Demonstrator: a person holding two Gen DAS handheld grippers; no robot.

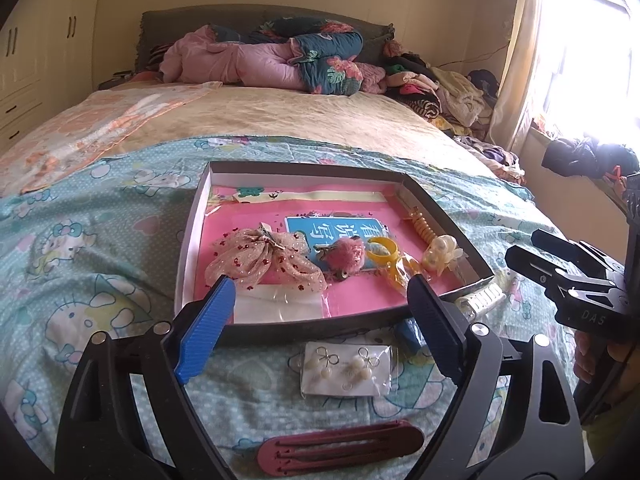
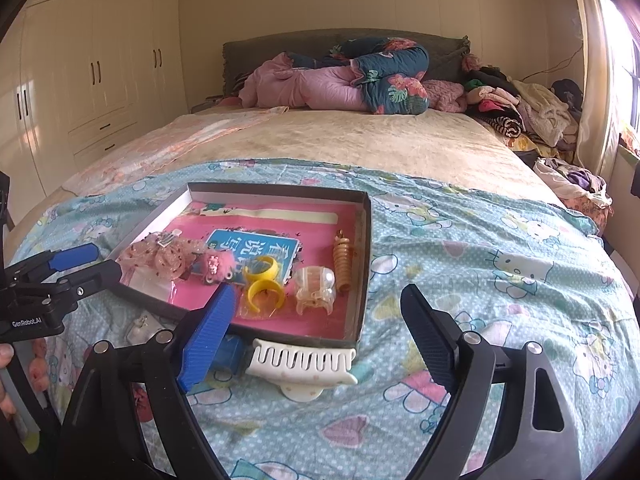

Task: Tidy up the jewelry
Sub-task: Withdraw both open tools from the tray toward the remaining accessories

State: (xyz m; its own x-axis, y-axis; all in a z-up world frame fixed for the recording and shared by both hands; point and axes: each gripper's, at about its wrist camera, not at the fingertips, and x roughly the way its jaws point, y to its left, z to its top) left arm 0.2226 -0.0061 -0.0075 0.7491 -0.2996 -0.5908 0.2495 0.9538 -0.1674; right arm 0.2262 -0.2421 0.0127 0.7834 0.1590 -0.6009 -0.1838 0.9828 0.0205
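A shallow dark box (image 1: 192, 220) (image 2: 362, 264) lies on the bed. It holds a sequined pink bow (image 1: 264, 258) (image 2: 160, 256), a fuzzy pink clip (image 1: 344, 256) (image 2: 218, 266), yellow rings (image 1: 384, 254) (image 2: 264, 288), a clear claw clip (image 1: 438, 254) (image 2: 316, 288) and an orange spiral tie (image 1: 424, 226) (image 2: 343, 266). In front of the box lie an earring card (image 1: 346, 370), a maroon hair clip (image 1: 340, 450), a blue item (image 1: 410, 334) (image 2: 228, 354) and a white claw clip (image 2: 304, 362) (image 1: 482, 300). My left gripper (image 1: 320, 304) is open above the earring card. My right gripper (image 2: 316, 316) is open above the white clip.
A Hello Kitty sheet (image 1: 100, 280) (image 2: 500, 280) covers the near bed. Rolled quilts (image 1: 280, 56) and a clothes pile (image 1: 440, 88) lie at the headboard. Wardrobes (image 2: 80, 60) stand left and a bright window (image 1: 580, 40) is right. The right gripper shows in the left wrist view (image 1: 560, 268).
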